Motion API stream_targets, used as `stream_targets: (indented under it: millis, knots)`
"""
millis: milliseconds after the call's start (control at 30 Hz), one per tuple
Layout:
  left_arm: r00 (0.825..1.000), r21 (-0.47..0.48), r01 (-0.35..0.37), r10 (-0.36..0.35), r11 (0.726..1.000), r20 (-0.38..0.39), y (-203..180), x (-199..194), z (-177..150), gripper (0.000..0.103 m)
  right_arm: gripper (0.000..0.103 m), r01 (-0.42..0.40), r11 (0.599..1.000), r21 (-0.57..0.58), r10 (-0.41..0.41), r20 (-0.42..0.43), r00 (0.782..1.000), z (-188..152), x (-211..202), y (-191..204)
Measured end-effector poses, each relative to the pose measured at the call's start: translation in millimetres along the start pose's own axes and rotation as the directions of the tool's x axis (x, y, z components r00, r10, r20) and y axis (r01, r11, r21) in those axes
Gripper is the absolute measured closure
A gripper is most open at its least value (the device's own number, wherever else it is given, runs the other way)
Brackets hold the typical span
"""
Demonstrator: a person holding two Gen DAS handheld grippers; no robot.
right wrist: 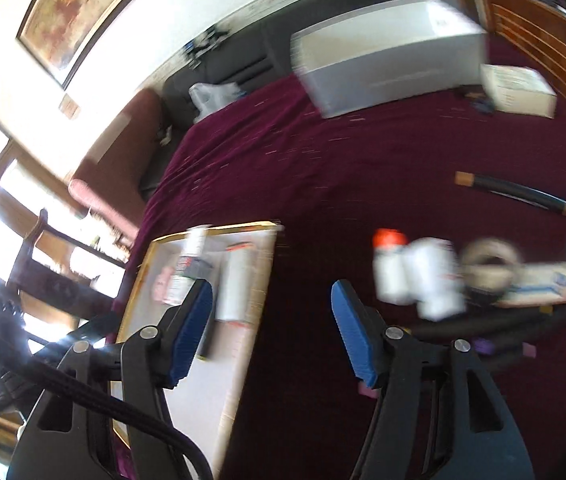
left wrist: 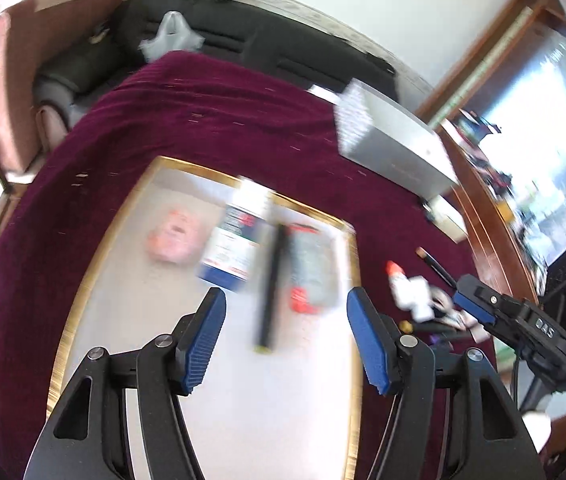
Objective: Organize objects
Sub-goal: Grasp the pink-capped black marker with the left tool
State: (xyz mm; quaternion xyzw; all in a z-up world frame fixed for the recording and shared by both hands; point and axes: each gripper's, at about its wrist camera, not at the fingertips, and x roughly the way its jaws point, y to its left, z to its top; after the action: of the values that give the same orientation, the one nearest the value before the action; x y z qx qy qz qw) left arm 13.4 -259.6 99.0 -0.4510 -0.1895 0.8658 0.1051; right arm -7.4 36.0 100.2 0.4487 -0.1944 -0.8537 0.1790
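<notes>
A gold-rimmed white tray (left wrist: 99,240) (right wrist: 243,360) lies on the maroon cloth. On it rest a pink item (left wrist: 173,240), a blue and white bottle (left wrist: 235,236), a black pen (left wrist: 271,288) and a red and grey tube (left wrist: 309,268). My left gripper (left wrist: 285,312) hangs open above the tray with nothing between its fingers. My right gripper (right wrist: 271,320) is open over the tray's right edge, empty. Right of the tray lies a loose pile: an orange-capped white bottle (right wrist: 391,268), a white box (right wrist: 437,280), a tape roll (right wrist: 489,268) and a flat carton (right wrist: 539,288).
A large grey box (left wrist: 395,140) (right wrist: 391,56) and a small white box (right wrist: 519,88) sit at the cloth's far side. A dark stick (right wrist: 515,194) lies alone on the cloth. A dark sofa (left wrist: 243,32) stands beyond. The right gripper's body (left wrist: 523,328) shows at right.
</notes>
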Motion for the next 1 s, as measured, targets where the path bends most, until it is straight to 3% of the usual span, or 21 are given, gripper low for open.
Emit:
stream_targets:
  millis: [233,400,700,800,833,967,1000]
  knots:
    - [0.994,0.098,0.015,-0.005,0.995,-0.105,-77,52,-24,0.046,0.035,0.014,0.99,0.141,-0.027,0.09,0.996,-17,-49,-92]
    - [0.989,0.179,-0.028,0.053,0.983,-0.137,-117,91,-38,0.046,0.035,0.009,0.988,0.157,-0.028,0.117,0.993,-24,-51,-120]
    - [0.979,0.384,-0.093,0.155,0.919,-0.133,-159,145,-69,0.046,0.035,-0.026,0.991,0.128,0.006,0.153,0.988,-28,-41,-151]
    - [0.972,0.376,0.045,0.046,0.926,-0.229,-168,152,-82,0.046,0.035,-0.045,0.988,0.146,0.021,0.165,0.986,-28,-40,-162]
    - [0.973,0.398,0.052,0.043,0.916,-0.227,-175,150,-87,0.046,0.035,-0.047,0.987,0.152,0.021,0.17,0.985,-28,-40,-165]
    - [0.938,0.49,0.209,-0.032,0.847,-0.346,-201,141,-121,0.045,0.035,-0.07,0.981,0.182,0.034,0.191,0.981,-30,-42,-180]
    - [0.942,0.519,0.198,-0.015,0.831,-0.335,-206,139,-127,0.045,0.035,-0.085,0.977,0.197,0.045,0.198,0.979,-30,-43,-184]
